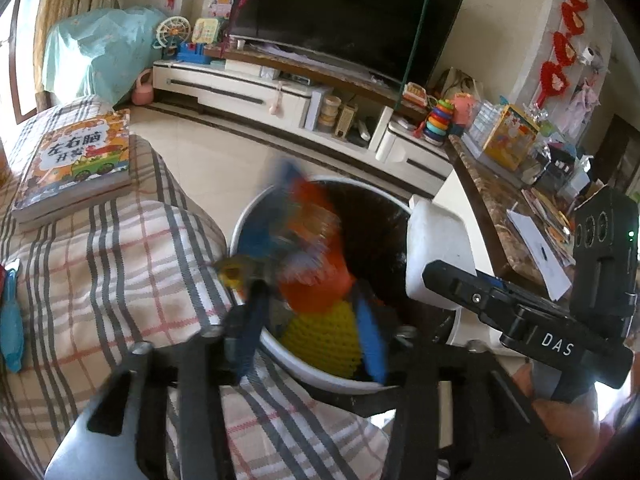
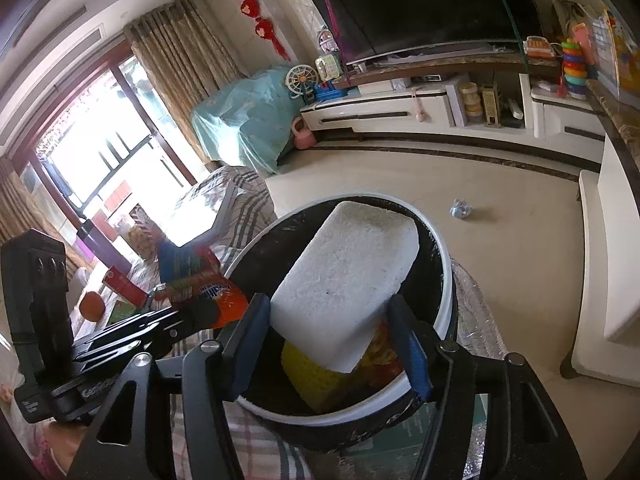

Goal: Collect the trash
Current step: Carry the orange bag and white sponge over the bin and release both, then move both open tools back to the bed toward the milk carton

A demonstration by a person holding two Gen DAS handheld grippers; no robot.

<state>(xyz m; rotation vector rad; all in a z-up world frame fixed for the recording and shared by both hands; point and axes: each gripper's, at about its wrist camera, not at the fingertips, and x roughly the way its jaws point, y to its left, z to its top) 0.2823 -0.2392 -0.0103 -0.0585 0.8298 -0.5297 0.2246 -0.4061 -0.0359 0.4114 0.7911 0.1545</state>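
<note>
Trash bin [image 2: 442, 312] beside plaid sofa [image 1: 120, 264]

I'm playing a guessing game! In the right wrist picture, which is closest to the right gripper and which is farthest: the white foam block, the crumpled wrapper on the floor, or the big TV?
1. White foam block: between the right gripper fingers, over the bin.
2. Crumpled wrapper: on the floor beyond the bin, to the right.
3. TV: on the stand by the far wall.
</note>
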